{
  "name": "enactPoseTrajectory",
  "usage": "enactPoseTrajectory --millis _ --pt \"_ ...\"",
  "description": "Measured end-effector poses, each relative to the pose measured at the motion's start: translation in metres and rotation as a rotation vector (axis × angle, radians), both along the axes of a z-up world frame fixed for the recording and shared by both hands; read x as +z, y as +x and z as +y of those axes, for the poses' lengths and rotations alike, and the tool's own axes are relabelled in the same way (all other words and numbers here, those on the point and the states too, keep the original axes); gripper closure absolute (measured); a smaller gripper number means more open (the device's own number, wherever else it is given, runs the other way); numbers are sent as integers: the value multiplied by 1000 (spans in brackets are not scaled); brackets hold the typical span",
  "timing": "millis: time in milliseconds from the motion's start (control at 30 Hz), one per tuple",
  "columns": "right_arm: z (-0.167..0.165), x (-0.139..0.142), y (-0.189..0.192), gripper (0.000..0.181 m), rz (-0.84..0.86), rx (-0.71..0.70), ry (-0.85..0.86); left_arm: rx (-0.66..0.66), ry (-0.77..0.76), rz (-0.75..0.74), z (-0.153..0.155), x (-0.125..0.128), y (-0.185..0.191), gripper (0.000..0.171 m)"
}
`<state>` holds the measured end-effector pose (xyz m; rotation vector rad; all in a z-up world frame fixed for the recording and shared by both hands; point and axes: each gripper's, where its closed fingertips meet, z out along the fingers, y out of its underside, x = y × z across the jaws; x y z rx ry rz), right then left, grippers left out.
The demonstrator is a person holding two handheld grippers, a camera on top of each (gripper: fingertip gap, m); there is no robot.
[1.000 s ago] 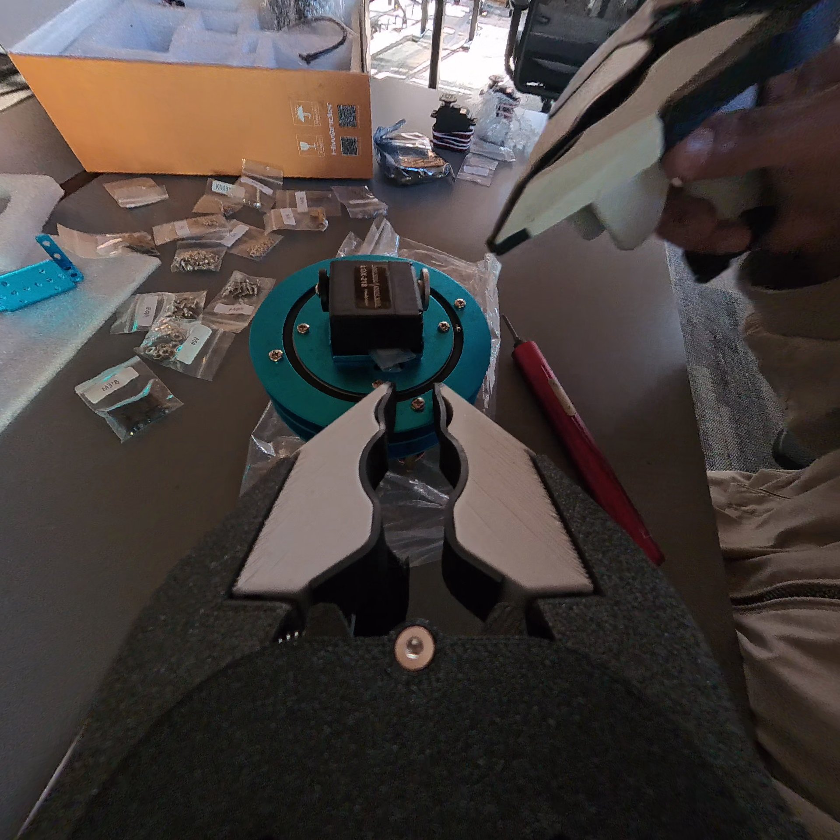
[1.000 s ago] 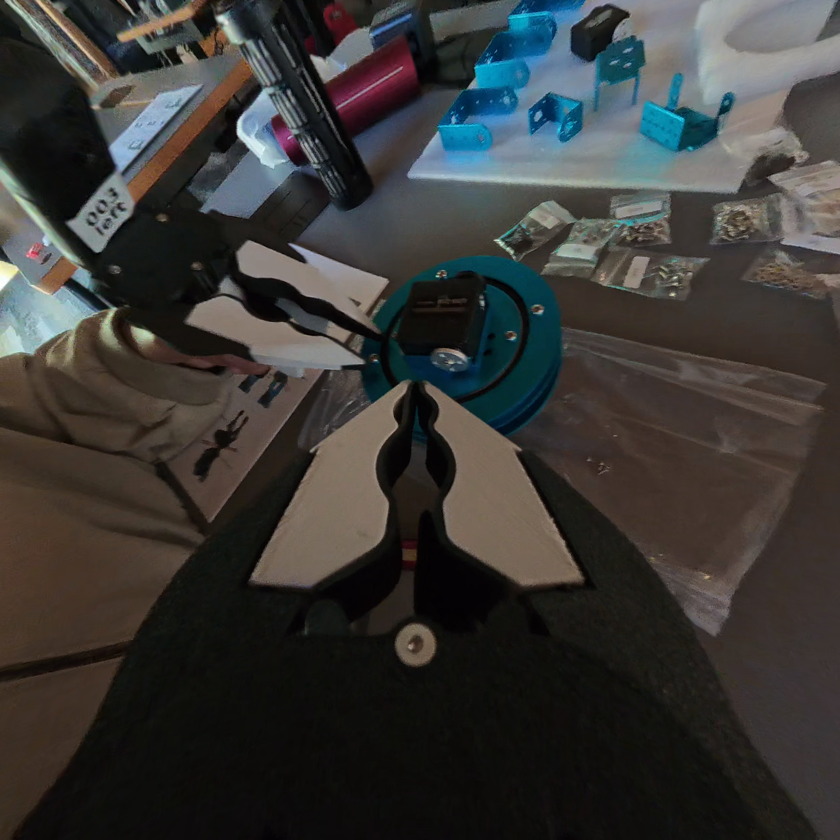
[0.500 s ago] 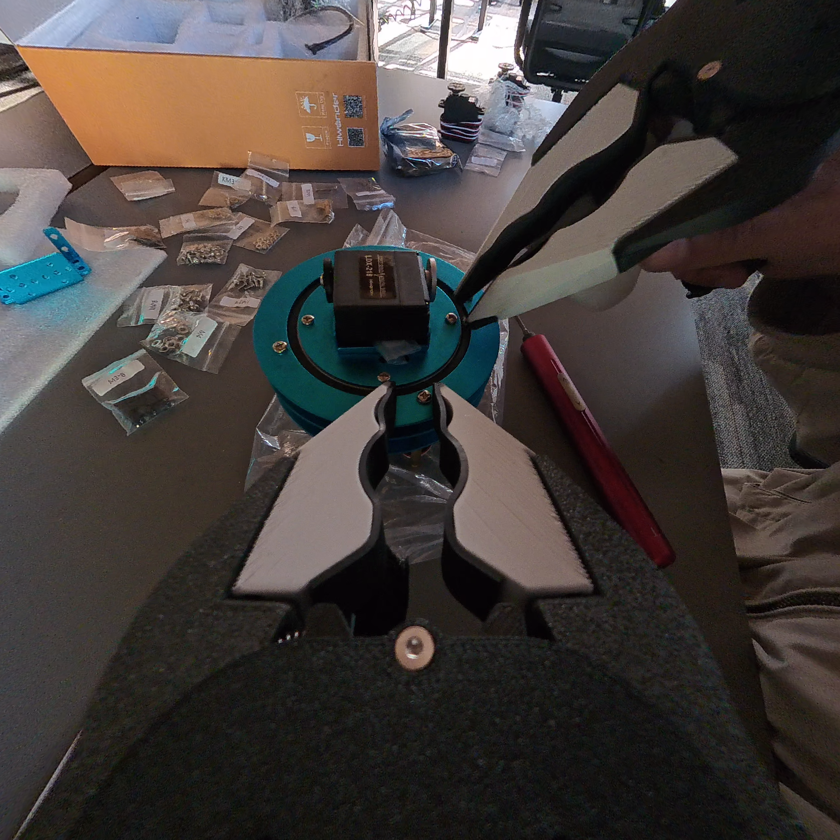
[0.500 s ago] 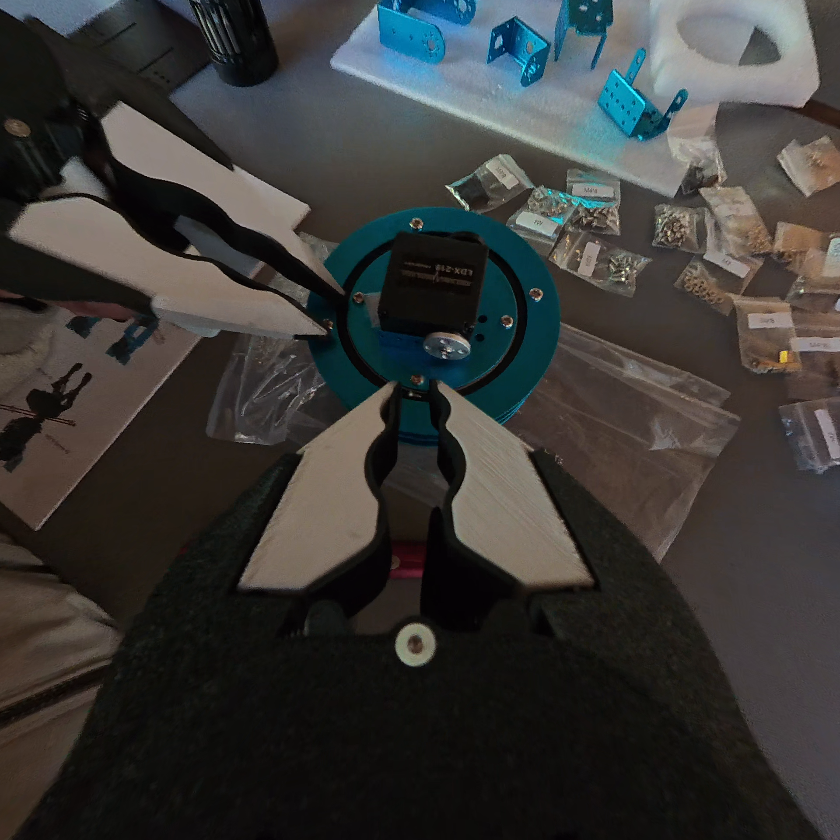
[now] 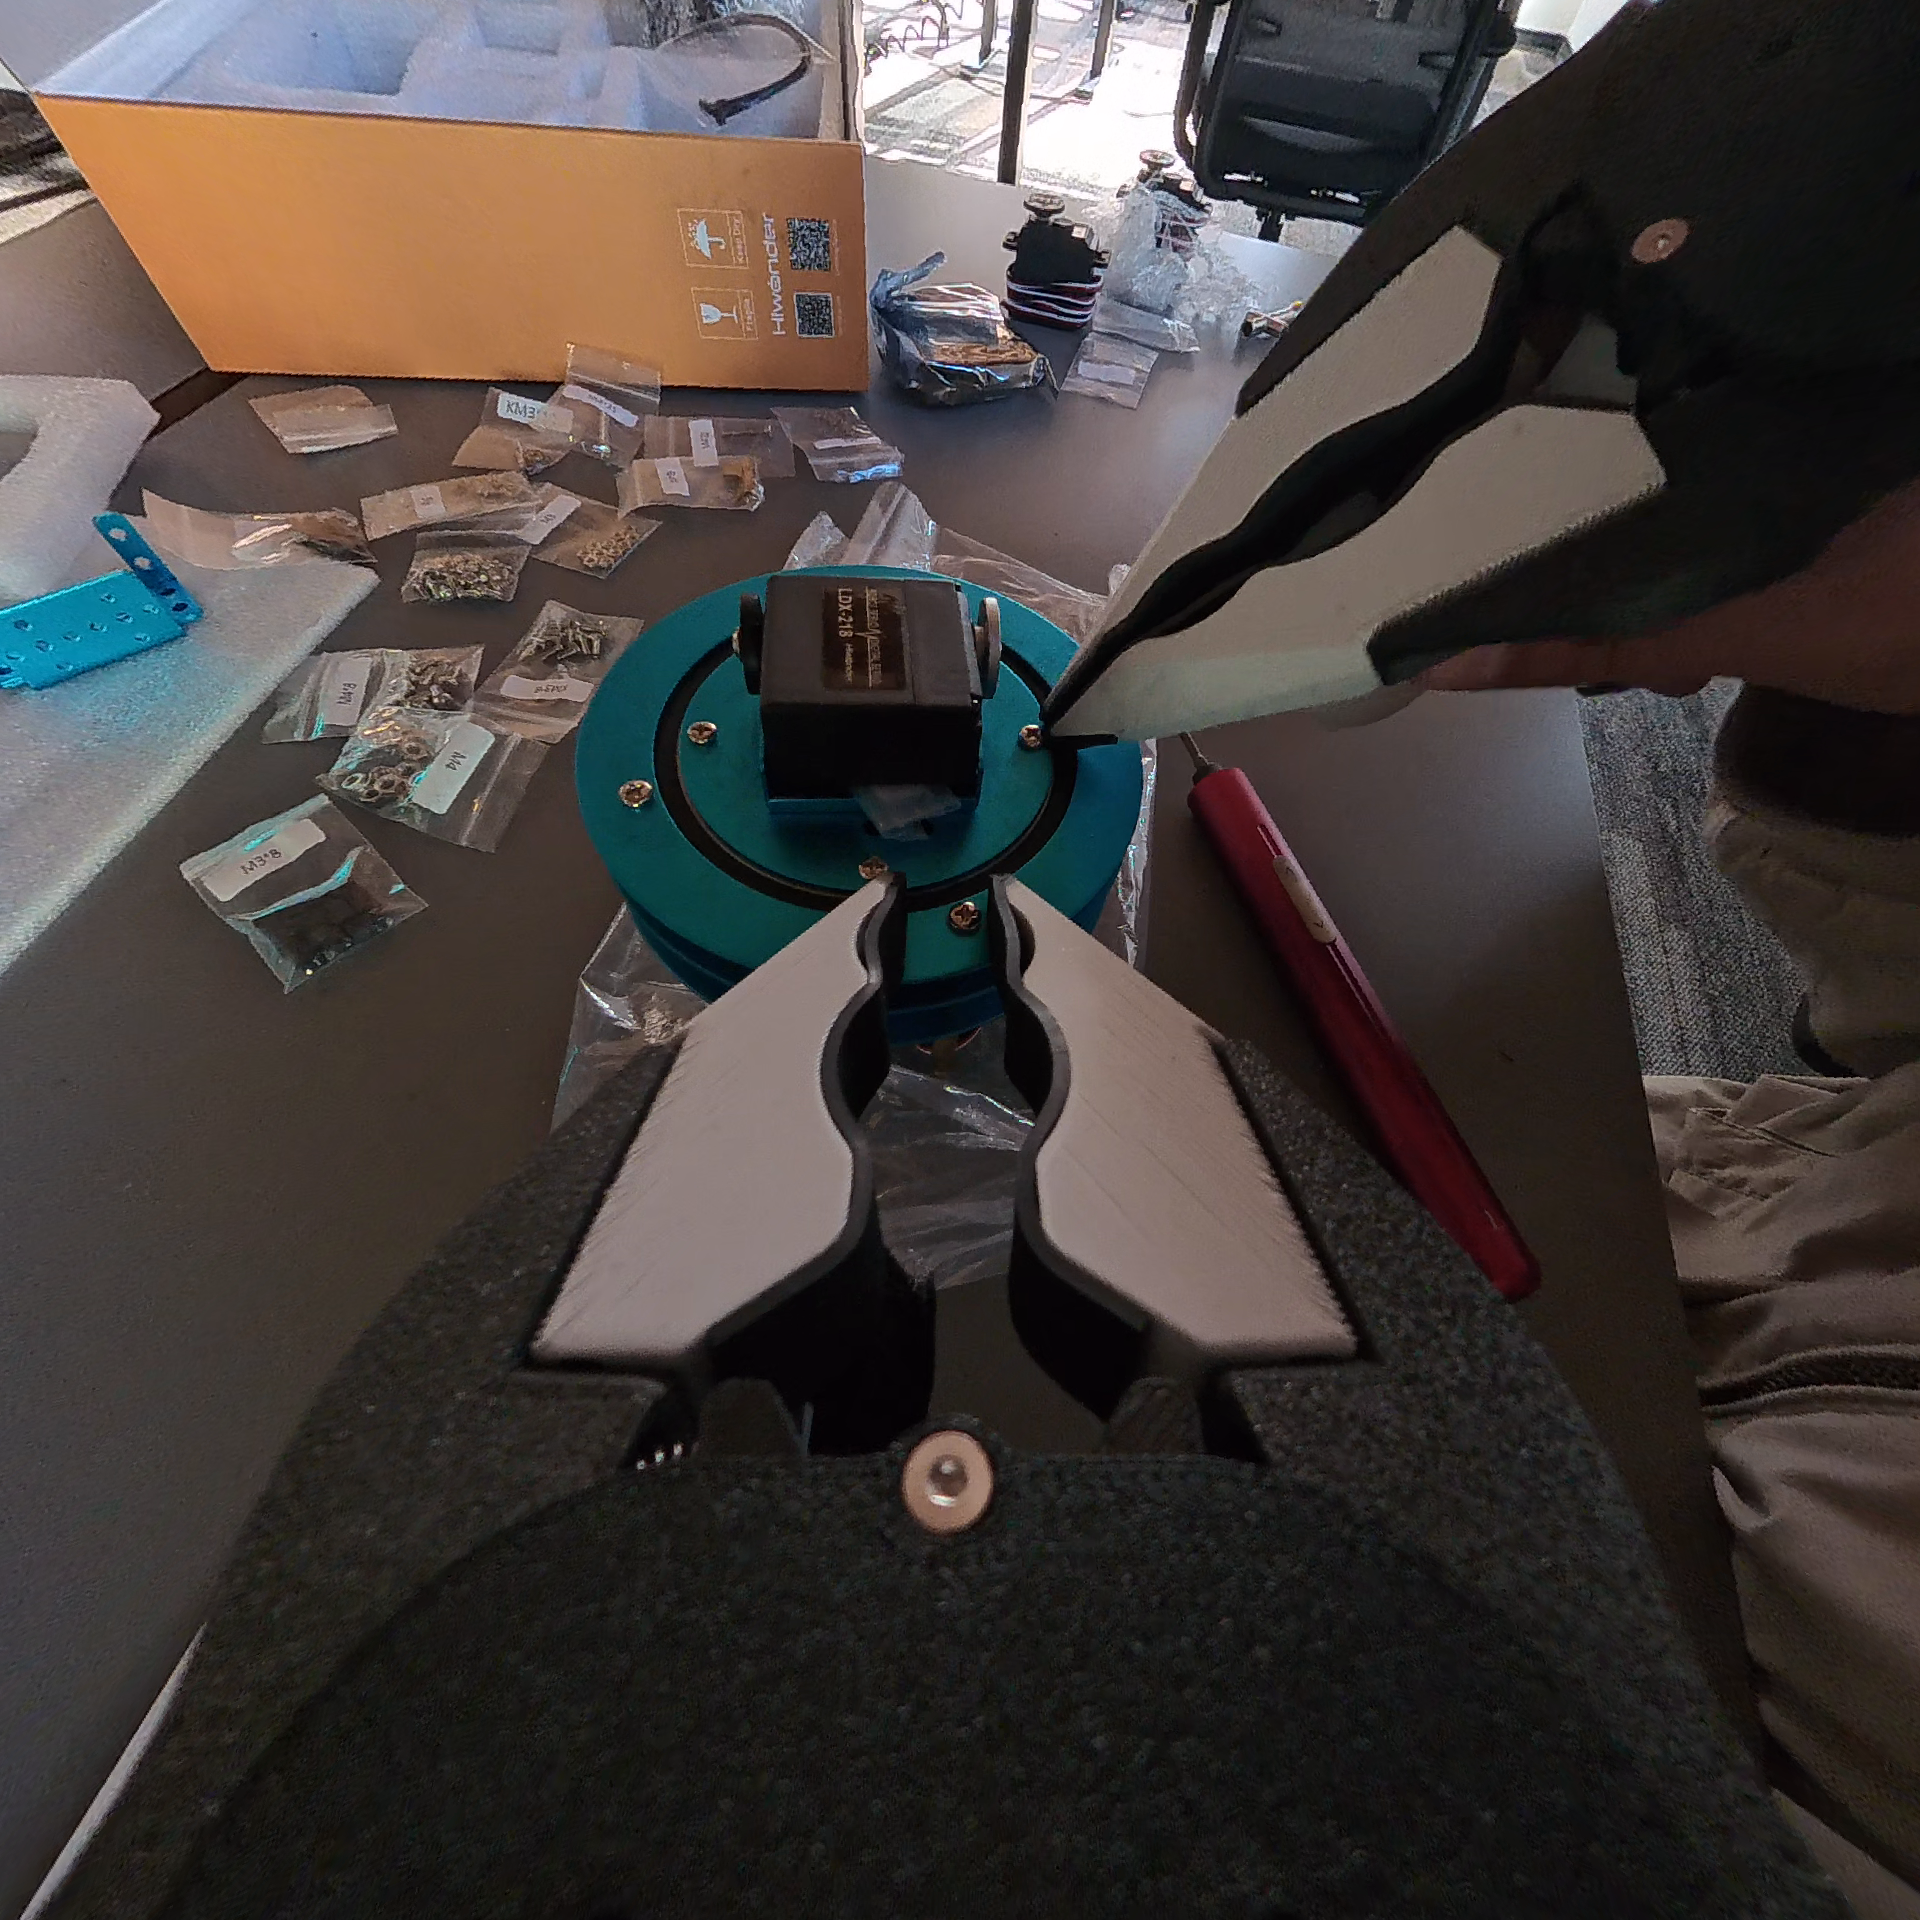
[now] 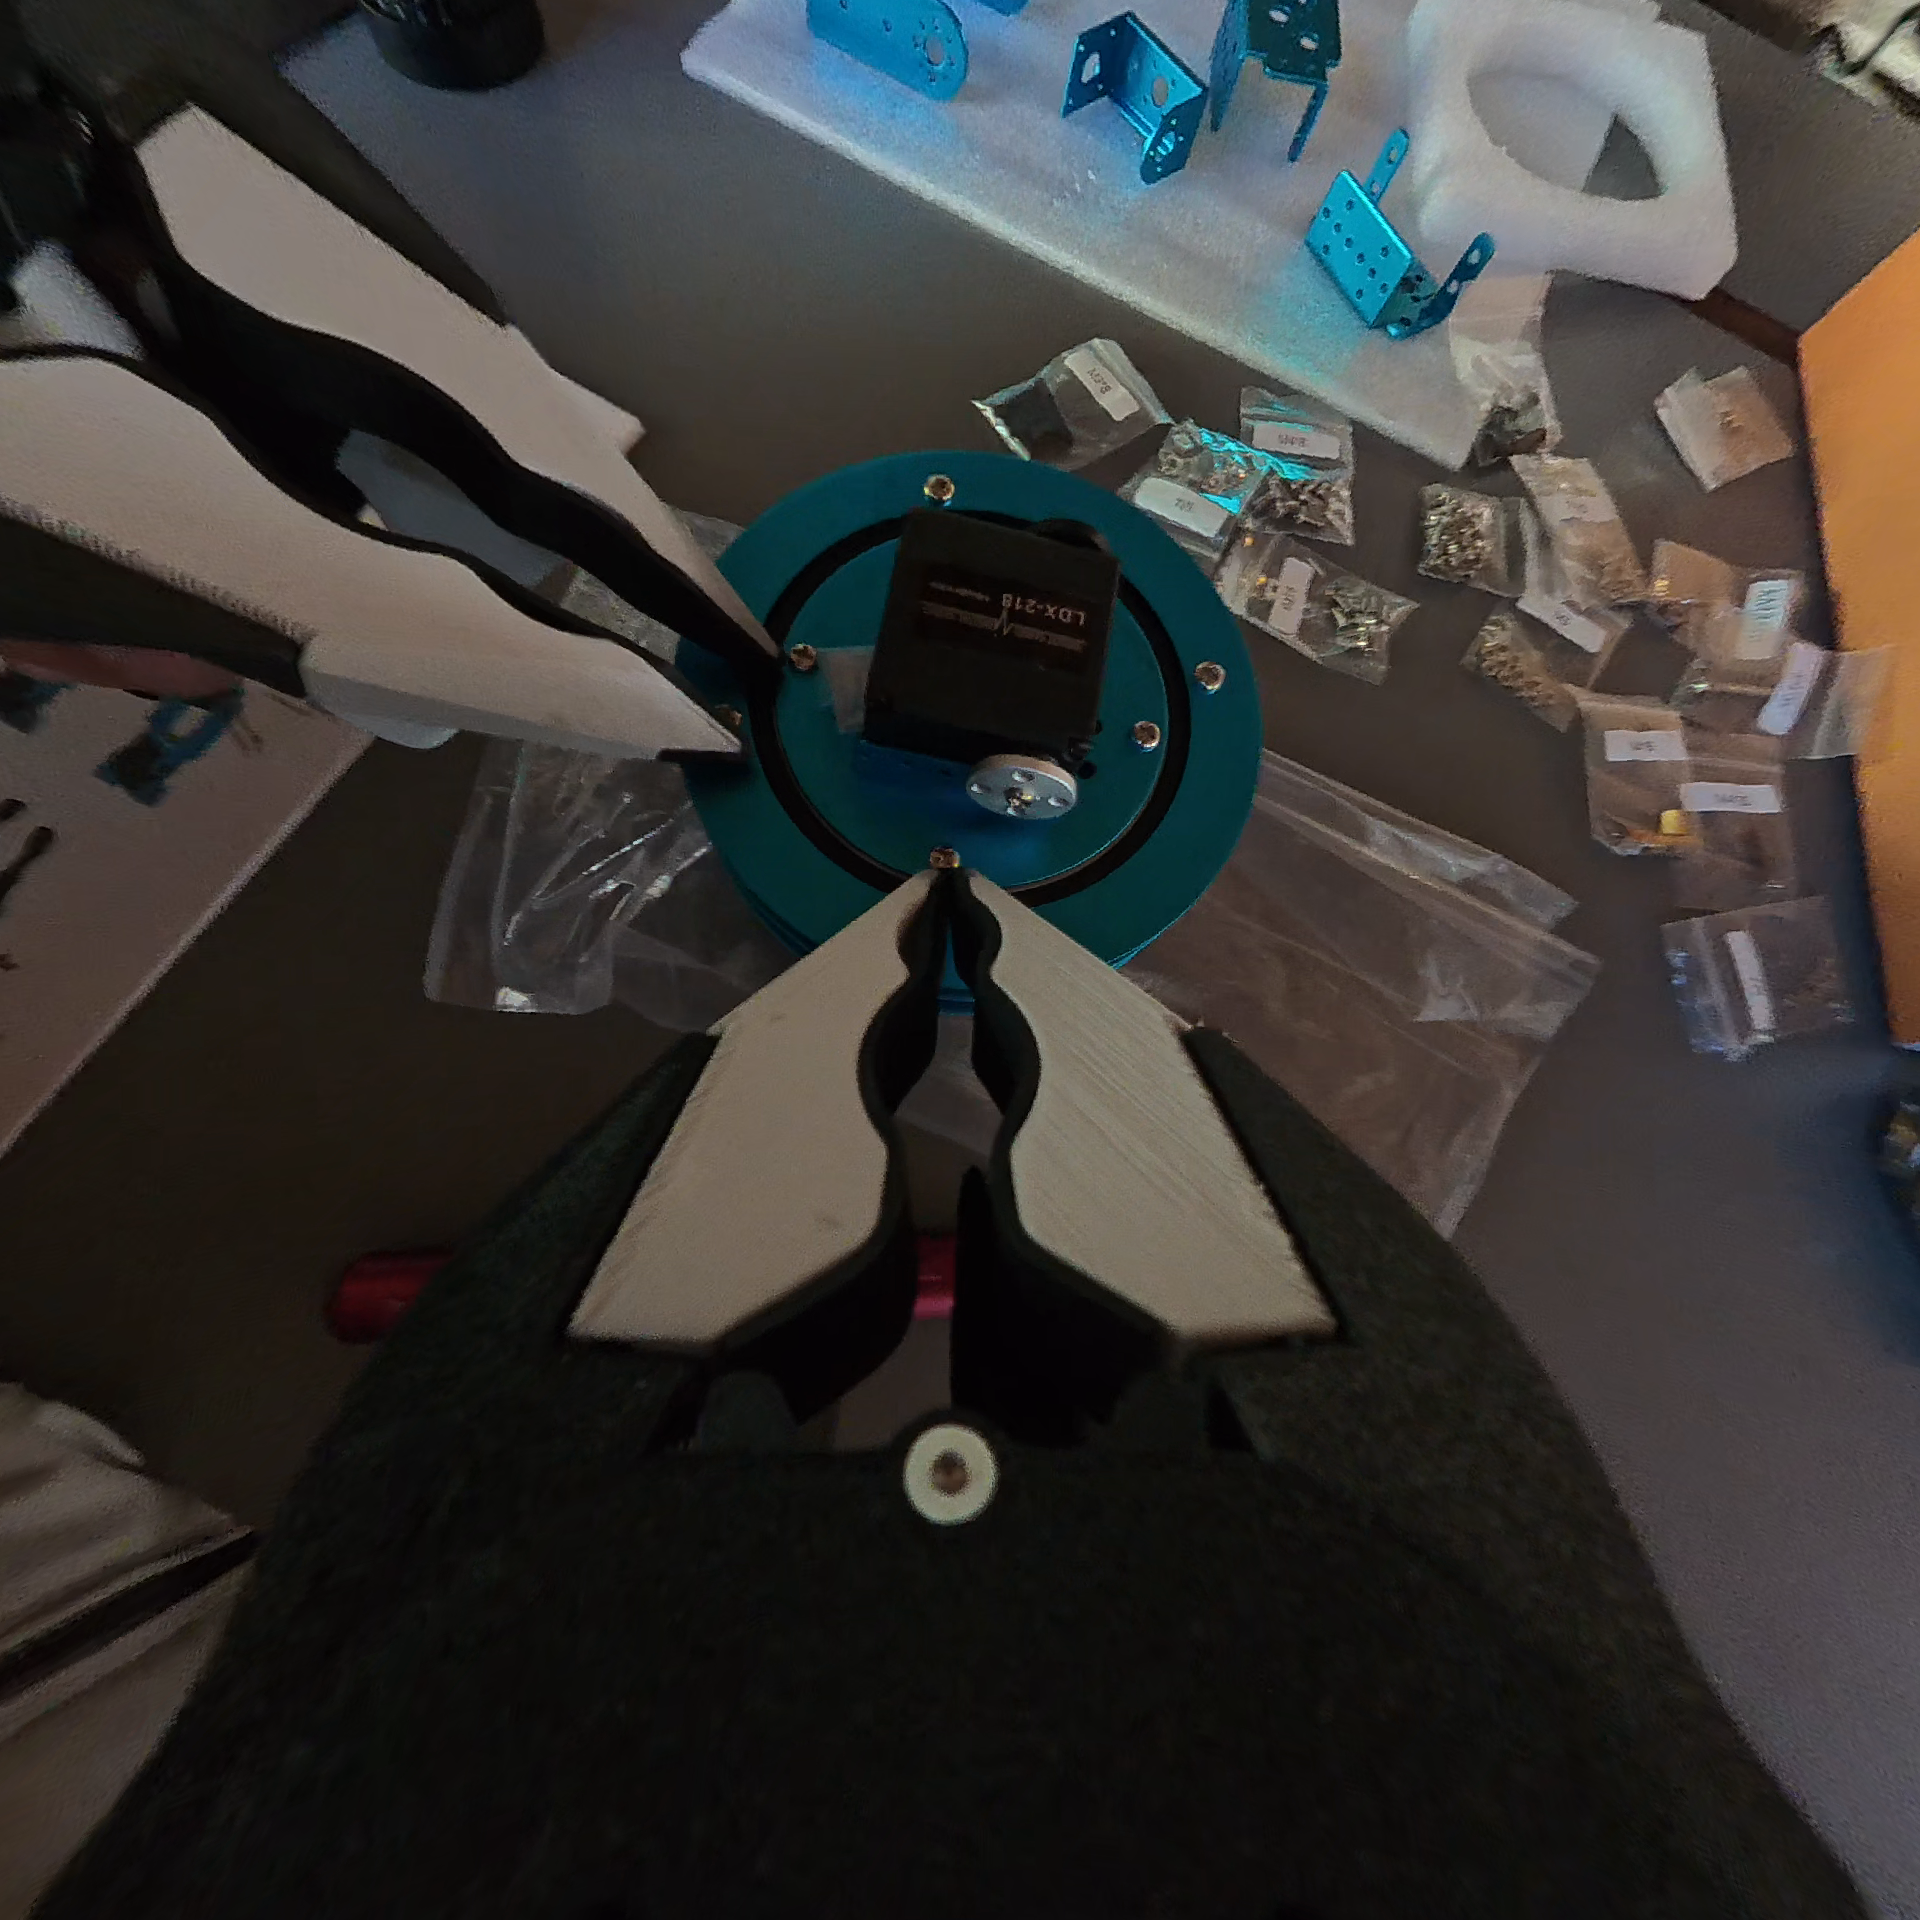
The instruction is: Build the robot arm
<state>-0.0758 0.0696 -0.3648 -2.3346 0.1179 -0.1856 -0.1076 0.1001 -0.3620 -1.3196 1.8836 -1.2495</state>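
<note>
A round teal disc (image 5: 623,790) lies on a clear plastic bag on the dark table, with a black servo (image 5: 868,696) mounted on top. My left gripper (image 5: 943,888) is slightly open, its tips at the disc's near edge on either side of a brass screw. In the right wrist view it (image 6: 750,696) comes in from the left onto the disc (image 6: 1221,769). My right gripper (image 6: 940,875) is shut, its tips at a rim screw in front of the servo (image 6: 997,634). It also shows in the left wrist view (image 5: 1075,727), touching the disc's right side.
A red screwdriver (image 5: 1351,1029) lies right of the disc. Small bags of screws (image 5: 447,758) are scattered behind and to the left. An orange box (image 5: 468,239) stands at the back. Blue brackets (image 6: 1143,94) sit on white foam. A person's leg (image 5: 1818,1351) is at the table's right edge. My right fingertips sit around 5 cm from my left ones. The right tips stand about 4 cm off the servo (image 6: 997,634). The left camera catches it too, in the left wrist view (image 5: 882,630).
My right gripper has come down from above onto the disc's rim, and its tips have closed. My left gripper has stayed at the disc's near edge with the same opening.
</note>
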Motion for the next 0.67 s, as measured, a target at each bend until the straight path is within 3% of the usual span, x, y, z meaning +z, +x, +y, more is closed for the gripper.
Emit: enactPoseTrajectory --millis 133,233,333,500,667 --pt "-1 16 -4 181 276 44 165 2 -1 -2 -1 0 0 158" --pt "-7 24 3 181 385 42 243 6 10 -10 -1 1 1 157" --pt "-6 36 -9 181 627 102 363 -4 13 -46 -4 8 1 157" --pt "-5 64 -37 181 1038 268 574 -77 -7 -188 -23 35 -6 157" --pt "-9 88 -60 181 1304 438 701 -147 -17 -352 -41 63 -19 157"
